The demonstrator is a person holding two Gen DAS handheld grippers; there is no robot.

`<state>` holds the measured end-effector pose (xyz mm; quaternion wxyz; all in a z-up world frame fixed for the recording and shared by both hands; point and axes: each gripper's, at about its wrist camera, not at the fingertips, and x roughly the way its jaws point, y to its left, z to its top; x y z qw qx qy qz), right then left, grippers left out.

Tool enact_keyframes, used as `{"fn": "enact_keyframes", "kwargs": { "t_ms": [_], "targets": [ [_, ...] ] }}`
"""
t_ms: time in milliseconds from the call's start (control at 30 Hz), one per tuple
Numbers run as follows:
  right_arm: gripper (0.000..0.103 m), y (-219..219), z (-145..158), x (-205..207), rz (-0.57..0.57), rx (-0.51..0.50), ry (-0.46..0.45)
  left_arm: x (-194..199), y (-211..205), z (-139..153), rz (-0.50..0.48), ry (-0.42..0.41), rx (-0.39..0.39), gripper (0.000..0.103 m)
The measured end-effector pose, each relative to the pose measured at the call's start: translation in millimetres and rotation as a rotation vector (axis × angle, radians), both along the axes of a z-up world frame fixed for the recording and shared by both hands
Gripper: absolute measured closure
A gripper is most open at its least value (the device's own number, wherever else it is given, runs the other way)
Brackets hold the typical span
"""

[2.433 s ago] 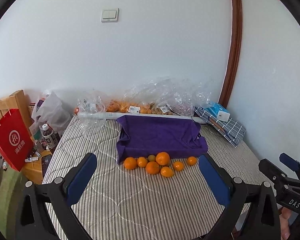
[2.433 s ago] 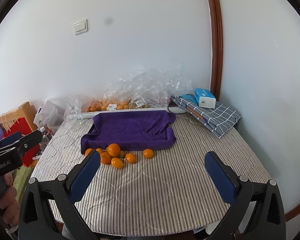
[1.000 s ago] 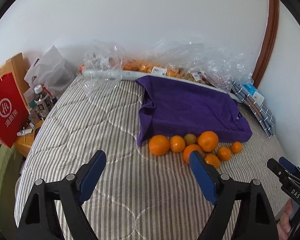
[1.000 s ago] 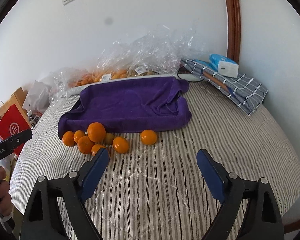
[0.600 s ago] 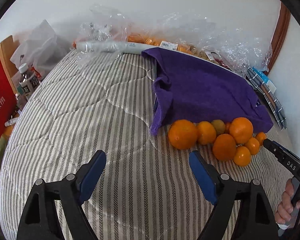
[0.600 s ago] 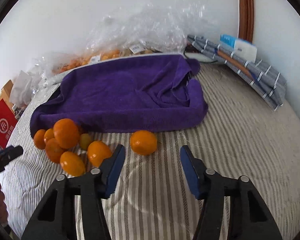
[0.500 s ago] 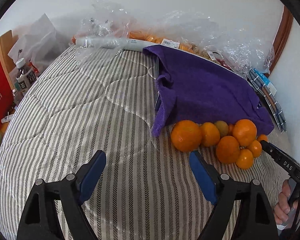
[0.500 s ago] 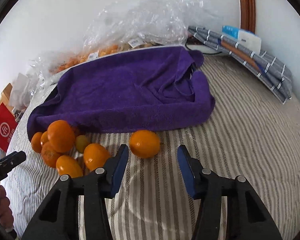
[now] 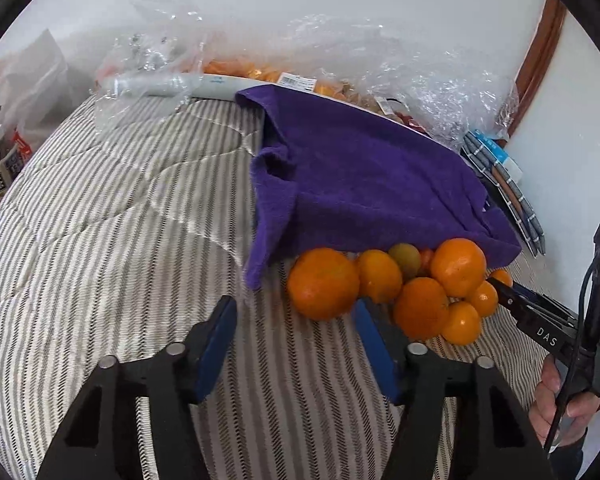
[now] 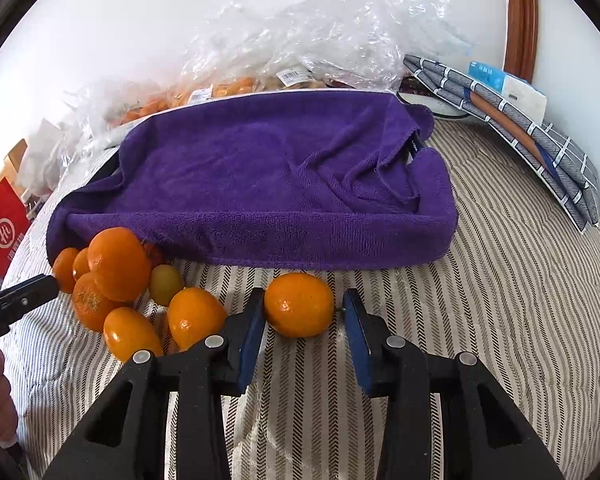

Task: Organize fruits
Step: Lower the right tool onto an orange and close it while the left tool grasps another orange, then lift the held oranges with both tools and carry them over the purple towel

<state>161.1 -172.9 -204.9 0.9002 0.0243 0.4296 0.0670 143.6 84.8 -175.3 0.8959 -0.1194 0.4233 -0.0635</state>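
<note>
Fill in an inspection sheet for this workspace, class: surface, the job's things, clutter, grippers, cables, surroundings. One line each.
Surface: striped quilted cover, wrinkled in places.
Job's things: lone orange between the right gripper's fingers; pile of oranges to its left, with one greenish fruit; purple towel draped over a tray-like shape behind them.
Clutter: plastic bags of fruit by the wall; checked cloth with a tissue pack; red bag; bottle.
Grippers: right gripper open around the lone orange, left finger at or near its skin; left gripper open, empty, just short of the pile.
Cables: black cable on the right gripper's handle.
Surroundings: white wall, brown wooden trim.
</note>
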Motion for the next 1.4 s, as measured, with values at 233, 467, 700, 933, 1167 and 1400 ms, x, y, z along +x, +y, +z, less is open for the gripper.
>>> {"fn": "enact_keyframes", "kwargs": {
  "t_ms": [233, 467, 700, 933, 1167, 1400],
  "targets": [
    [0.064, -5, 1, -18, 0.018, -0.032, -0.013, 3, -10, 1, -0.024, -0.031, -0.019, 0.054],
    [0.064, -8, 0, -22, 0.022, -0.008, -0.004, 13, -10, -4, -0.007, -0.032, -0.048, 0.064],
    [0.064, -9, -4, -17, 0.045, 0.029, 0.011, 4, 1, -7, 0.005, -0.050, -0.113, 0.065],
    [0.063, -12, -4, -18, 0.038, 0.058, 0.010, 5, 7, -8, 0.031, -0.050, -0.123, 0.065],
    [0.064, -15, -5, -18, 0.042, 0.087, 0.007, -3, 10, -3, 0.051, -0.094, -0.129, 0.065],
    [0.064, -16, -1, -23, 0.066, 0.113, -0.020, -10, 7, 6, 0.039, -0.152, -0.130, 0.065]
  ]
}}
